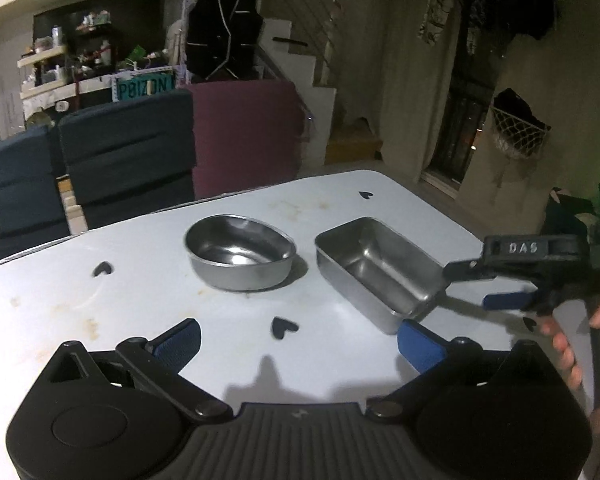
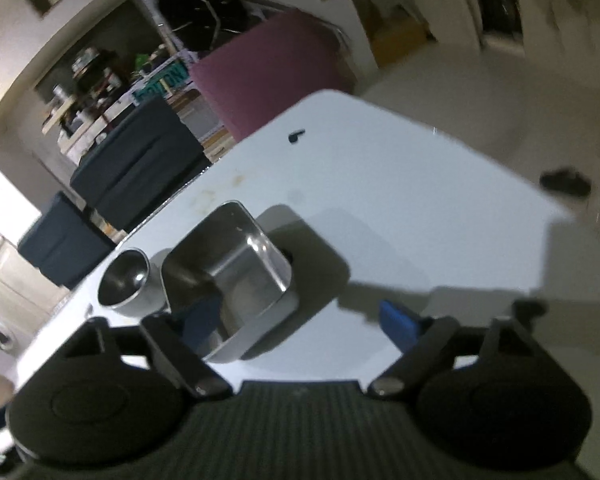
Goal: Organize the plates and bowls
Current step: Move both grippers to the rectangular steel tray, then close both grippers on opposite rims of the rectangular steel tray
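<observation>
- While two steel vessels are sitting on the pale table, the round bowl is standing upright to the left and the rectangular tin is lying just beside it on the right, apart from it.
- The left gripper is hovering above the table with its blue pads spread wide, holding nothing; its right pad is sitting close to the tin's near corner.
- The right gripper is reaching in from the right in a person's hand, its jaws standing open around the tin's right end.
- In the right wrist view, its left pad is showing inside the tin and its right pad is staying well outside, over bare table; no pinch on the wall is showing.
- Dark heart-shaped marks are dotting the tabletop near the vessels.
- Blue chairs are standing past the far edge.
</observation>
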Tool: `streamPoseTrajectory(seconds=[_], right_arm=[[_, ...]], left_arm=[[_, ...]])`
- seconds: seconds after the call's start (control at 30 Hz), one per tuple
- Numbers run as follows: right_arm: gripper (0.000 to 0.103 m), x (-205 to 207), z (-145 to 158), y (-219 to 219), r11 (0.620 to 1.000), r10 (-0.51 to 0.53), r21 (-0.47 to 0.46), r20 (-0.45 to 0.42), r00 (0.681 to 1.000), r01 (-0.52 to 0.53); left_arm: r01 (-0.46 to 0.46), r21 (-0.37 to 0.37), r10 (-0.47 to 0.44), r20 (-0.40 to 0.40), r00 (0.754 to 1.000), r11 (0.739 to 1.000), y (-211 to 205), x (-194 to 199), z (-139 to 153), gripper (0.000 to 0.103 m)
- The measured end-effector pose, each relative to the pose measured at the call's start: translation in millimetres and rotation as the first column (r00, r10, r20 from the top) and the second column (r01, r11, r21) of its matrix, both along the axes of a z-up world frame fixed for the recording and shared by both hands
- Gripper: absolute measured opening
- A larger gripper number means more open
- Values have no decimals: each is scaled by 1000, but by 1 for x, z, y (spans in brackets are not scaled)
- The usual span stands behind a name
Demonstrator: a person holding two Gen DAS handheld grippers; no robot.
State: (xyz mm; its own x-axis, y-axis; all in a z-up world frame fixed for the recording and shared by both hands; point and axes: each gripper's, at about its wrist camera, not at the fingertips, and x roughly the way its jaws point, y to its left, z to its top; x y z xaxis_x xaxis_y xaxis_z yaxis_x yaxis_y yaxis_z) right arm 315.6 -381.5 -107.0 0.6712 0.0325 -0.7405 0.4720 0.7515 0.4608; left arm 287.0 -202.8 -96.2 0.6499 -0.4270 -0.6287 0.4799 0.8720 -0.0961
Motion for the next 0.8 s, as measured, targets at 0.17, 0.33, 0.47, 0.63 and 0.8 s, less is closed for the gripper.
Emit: streamPoseTrajectory(seconds=[0.17, 0.33, 0.47, 0.63, 0.8], right_arm=[[76, 14, -9, 4, 1000, 0, 29, -27, 1000, 1], [58, 21, -19, 8, 994, 0, 110, -28, 1000, 3], [51, 23, -15, 14, 993, 37, 116, -20, 999, -34], [37, 26, -13, 20, 994, 86, 69, -38, 996, -83], [26, 20, -7, 15, 990, 140, -8, -31, 990, -141]], left_arm=[[18, 14, -18, 24, 1000, 1000, -15, 13, -7, 102], [36, -10, -35, 10, 999, 999, -20, 21, -12, 90], [22, -50, -23, -8, 1000, 998, -25, 27, -15, 82], [24, -56, -24, -10, 1000, 998, -30, 26, -18, 81], [16, -58, -18, -22, 1000, 998, -32, 27, -22, 76]])
